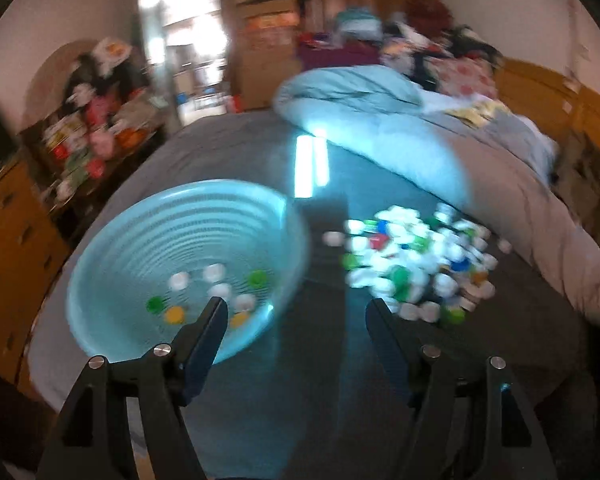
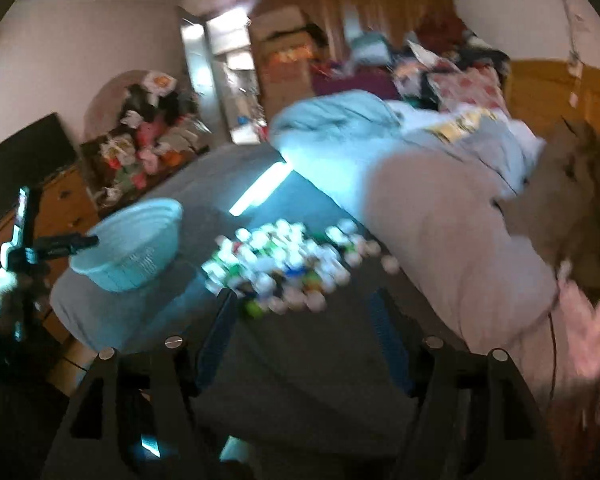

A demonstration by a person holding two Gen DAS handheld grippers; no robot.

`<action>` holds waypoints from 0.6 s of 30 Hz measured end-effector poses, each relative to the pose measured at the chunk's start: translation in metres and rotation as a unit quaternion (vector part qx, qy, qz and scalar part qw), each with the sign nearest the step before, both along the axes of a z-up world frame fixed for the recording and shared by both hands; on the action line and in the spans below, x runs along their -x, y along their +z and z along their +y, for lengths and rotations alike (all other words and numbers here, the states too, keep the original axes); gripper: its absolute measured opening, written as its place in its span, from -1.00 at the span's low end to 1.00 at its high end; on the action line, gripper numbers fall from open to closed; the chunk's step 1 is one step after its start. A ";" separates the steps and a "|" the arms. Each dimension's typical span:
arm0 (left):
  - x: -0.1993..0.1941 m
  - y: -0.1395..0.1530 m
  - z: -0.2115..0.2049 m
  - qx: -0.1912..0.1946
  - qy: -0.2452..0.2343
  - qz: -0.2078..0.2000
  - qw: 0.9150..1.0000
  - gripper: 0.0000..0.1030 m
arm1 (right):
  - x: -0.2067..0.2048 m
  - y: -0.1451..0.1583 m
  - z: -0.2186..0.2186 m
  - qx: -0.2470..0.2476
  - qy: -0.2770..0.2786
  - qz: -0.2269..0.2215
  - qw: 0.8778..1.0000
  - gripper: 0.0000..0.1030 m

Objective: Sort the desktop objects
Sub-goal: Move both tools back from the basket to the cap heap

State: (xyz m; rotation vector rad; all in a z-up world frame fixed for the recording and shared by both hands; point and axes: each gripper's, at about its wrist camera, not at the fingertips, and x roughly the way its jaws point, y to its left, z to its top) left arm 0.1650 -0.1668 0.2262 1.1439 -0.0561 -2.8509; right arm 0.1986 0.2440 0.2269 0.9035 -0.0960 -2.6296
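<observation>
The bottle caps (image 1: 416, 264) lie in a loose heap on the glass tabletop (image 1: 320, 360), toward its right side, close to where the bed (image 1: 500, 184) runs along the edge. They are mostly white, with some green, blue, red and yellow among them. Judging by their look, they are small, light, hard plastic pieces that should not break but may skid on the smooth glass or squirt out of a pinch. The safest hold is probably across the ribbed rim of 1 cap at the edge of the heap, where neighbours do not crowd it.

The pale blue basin (image 1: 180, 256) sits on the left part of the tabletop, well apart from the heap. Inside, on its bottom, lie about 8 caps (image 1: 216, 292): white, green and yellow ones, with blur making the exact count uncertain.

The left claw (image 1: 296, 312) hangs above the gap between basin and heap, its jaws apart and empty. The right claw (image 2: 304, 308) points at the near edge of the heap, jaws likewise apart with nothing between them.
</observation>
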 end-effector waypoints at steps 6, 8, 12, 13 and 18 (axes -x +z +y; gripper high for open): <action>0.027 -0.030 0.055 -0.019 -0.093 -0.034 0.995 0.47 | 0.007 -0.012 0.030 0.028 -0.022 -0.019 0.999 0.24; 0.042 -0.056 0.069 -0.027 -0.100 -0.063 0.993 0.47 | 0.011 -0.011 0.031 0.023 -0.022 -0.015 0.999 0.24; 0.070 -0.111 0.070 -0.038 -0.086 -0.110 0.990 0.14 | 0.020 -0.022 0.035 0.019 -0.025 -0.026 0.999 0.24; 0.079 -0.124 0.066 -0.044 -0.077 -0.118 0.989 0.13 | 0.023 -0.025 0.036 0.018 -0.026 -0.030 0.999 0.24; 0.108 -0.157 0.061 -0.057 -0.066 -0.132 0.987 0.06 | 0.038 -0.041 0.037 0.018 -0.030 -0.052 0.998 0.24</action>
